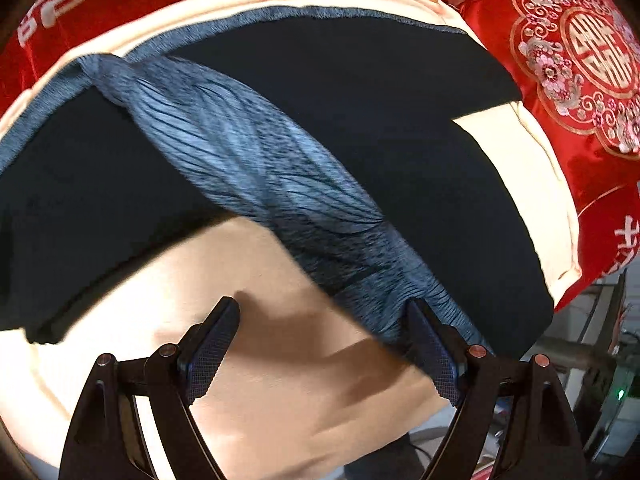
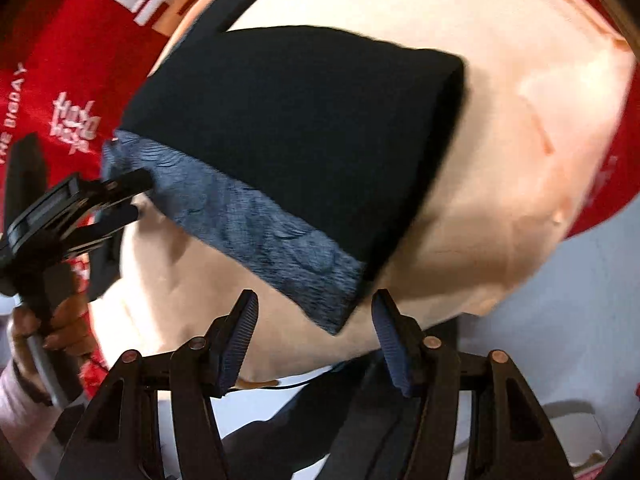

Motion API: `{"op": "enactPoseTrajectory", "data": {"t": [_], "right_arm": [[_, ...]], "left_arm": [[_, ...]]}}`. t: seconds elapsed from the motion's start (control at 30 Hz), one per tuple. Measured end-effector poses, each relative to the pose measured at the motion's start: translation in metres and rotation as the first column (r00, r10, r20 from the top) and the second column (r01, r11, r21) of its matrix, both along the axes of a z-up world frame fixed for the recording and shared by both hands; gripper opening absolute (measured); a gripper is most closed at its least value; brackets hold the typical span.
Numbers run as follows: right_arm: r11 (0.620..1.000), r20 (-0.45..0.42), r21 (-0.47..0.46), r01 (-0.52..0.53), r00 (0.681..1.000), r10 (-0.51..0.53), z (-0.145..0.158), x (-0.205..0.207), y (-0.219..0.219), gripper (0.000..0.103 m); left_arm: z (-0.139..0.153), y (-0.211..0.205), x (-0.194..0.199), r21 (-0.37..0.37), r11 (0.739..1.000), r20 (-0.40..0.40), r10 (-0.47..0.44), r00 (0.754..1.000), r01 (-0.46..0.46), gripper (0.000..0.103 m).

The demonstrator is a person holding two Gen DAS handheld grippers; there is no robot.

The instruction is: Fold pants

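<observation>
Black pants (image 1: 400, 128) lie spread on a cream sheet (image 1: 260, 360), with a grey-blue ribbed waistband (image 1: 256, 168) running diagonally across them. My left gripper (image 1: 322, 312) stands open over the sheet, its right finger (image 1: 434, 356) against the near end of the band. In the right wrist view the pants (image 2: 300, 140) are folded and the waistband (image 2: 248, 224) forms their near edge. The right gripper (image 2: 316, 300) is open, with the band's corner (image 2: 334, 320) lying between its fingertips, untouched by the pads. The left gripper (image 2: 134, 196) shows at the band's other end, also open.
Red bedding with white and gold patterns (image 1: 580, 60) surrounds the cream sheet and shows again at the left (image 2: 60, 80). A hand (image 2: 56, 320) in a pale sleeve holds the left gripper. The bed edge and pale floor (image 2: 560, 300) lie at the right.
</observation>
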State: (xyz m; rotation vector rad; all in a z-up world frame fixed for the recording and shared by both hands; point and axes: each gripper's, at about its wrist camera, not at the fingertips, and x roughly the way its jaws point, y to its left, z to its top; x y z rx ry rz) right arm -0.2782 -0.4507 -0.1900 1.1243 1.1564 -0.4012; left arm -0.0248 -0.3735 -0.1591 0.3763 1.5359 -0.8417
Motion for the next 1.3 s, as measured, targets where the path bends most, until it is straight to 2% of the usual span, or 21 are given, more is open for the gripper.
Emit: {"op": "enactPoseTrajectory", "data": {"t": [0.03, 0.13, 0.2, 0.23, 0.27, 0.3, 0.33, 0.37, 0.4, 0.5, 0.7, 0.87, 0.97, 1.03, 1.07, 1.1, 1.17, 1.3], "right_arm": [[1.0, 0.018, 0.011, -0.009, 1.0, 0.009, 0.0, -0.001, 0.001, 0.049], [0.998, 0.012, 0.042, -0.038, 0.999, 0.038, -0.002, 0.003, -0.001, 0.043], [0.996, -0.013, 0.077, -0.035, 0.999, 0.036, -0.007, 0.004, 0.0, 0.019], [0.995, -0.029, 0.097, -0.033, 0.999, 0.036, -0.007, 0.004, -0.004, 0.005], [0.994, -0.018, 0.106, -0.029, 0.999, 0.031, -0.005, 0.004, -0.007, 0.005], [0.993, 0.003, 0.113, -0.026, 1.0, 0.026, 0.001, 0.005, -0.011, 0.005], [0.993, 0.018, 0.11, -0.031, 0.999, 0.03, 0.008, 0.007, -0.015, 0.004], [0.994, 0.039, 0.097, -0.048, 0.998, 0.045, 0.019, 0.011, -0.021, 0.003], [0.994, 0.057, 0.085, -0.062, 0.997, 0.057, 0.029, 0.012, -0.025, 0.003], [0.995, 0.12, 0.035, -0.092, 0.989, 0.087, 0.065, 0.028, -0.049, 0.003], [0.986, 0.195, -0.107, -0.124, 0.97, 0.143, 0.118, 0.081, -0.123, 0.003], [0.961, 0.171, -0.239, -0.138, 0.968, 0.182, 0.137, 0.134, -0.199, 0.003], [0.95, 0.142, -0.287, -0.124, 0.975, 0.171, 0.134, 0.167, -0.241, 0.003], [0.941, 0.117, -0.316, -0.12, 0.98, 0.164, 0.128, 0.188, -0.262, 0.003], [0.941, 0.1, -0.316, -0.119, 0.982, 0.158, 0.122, 0.197, -0.271, 0.003], [0.941, 0.085, -0.316, -0.122, 0.984, 0.156, 0.115, 0.206, -0.279, 0.003], [0.935, 0.048, -0.323, -0.144, 0.985, 0.168, 0.096, 0.225, -0.288, 0.003], [0.897, -0.035, -0.393, -0.2, 0.979, 0.202, 0.072, 0.246, -0.292, 0.006]], "left_arm": [[-0.001, -0.003, -0.002, 0.001, 1.0, -0.001, -0.001, 1.0, 0.001, 0.086], [0.0, -0.012, -0.007, -0.002, 1.0, 0.008, -0.02, 1.0, 0.02, 0.086], [0.0, -0.015, -0.008, -0.012, 1.0, -0.01, -0.012, 1.0, 0.012, 0.084], [0.001, -0.016, -0.008, -0.022, 1.0, -0.027, -0.004, 1.0, 0.003, 0.077], [0.0, -0.018, -0.008, -0.025, 1.0, -0.037, -0.001, 0.999, 0.0, 0.059], [0.0, -0.021, -0.007, -0.016, 1.0, -0.046, -0.006, 0.999, 0.005, 0.046], [0.0, -0.023, -0.007, -0.015, 1.0, -0.052, -0.008, 0.999, 0.008, 0.039], [0.0, -0.024, -0.006, -0.017, 1.0, -0.068, -0.007, 0.998, 0.006, 0.022], [0.001, -0.026, -0.003, -0.015, 1.0, -0.098, 0.003, 0.995, -0.005, 0.02], [0.014, -0.034, 0.005, -0.057, 0.997, -0.13, 0.038, 0.991, -0.046, 0.02], [0.052, -0.059, 0.035, -0.139, 0.988, -0.092, 0.059, 0.994, -0.072, 0.02], [0.071, -0.095, 0.083, -0.186, 0.975, -0.015, 0.125, 0.992, -0.125, 0.02], [0.079, -0.115, 0.106, -0.174, 0.977, 0.085, 0.142, 0.986, -0.125, 0.021], [0.082, -0.117, 0.112, -0.16, 0.982, 0.129, 0.124, 0.984, -0.102, 0.038], [0.082, -0.116, 0.114, -0.154, 0.983, 0.151, 0.122, 0.981, -0.099, 0.066], [0.084, -0.112, 0.114, -0.148, 0.983, 0.184, 0.131, 0.974, -0.104, 0.076], [0.082, -0.106, 0.111, -0.134, 0.986, 0.228, 0.131, 0.965, -0.103, 0.076], [0.057, -0.098, 0.103, -0.03, 0.994, 0.272, 0.113, 0.956, -0.109, 0.076]]}}
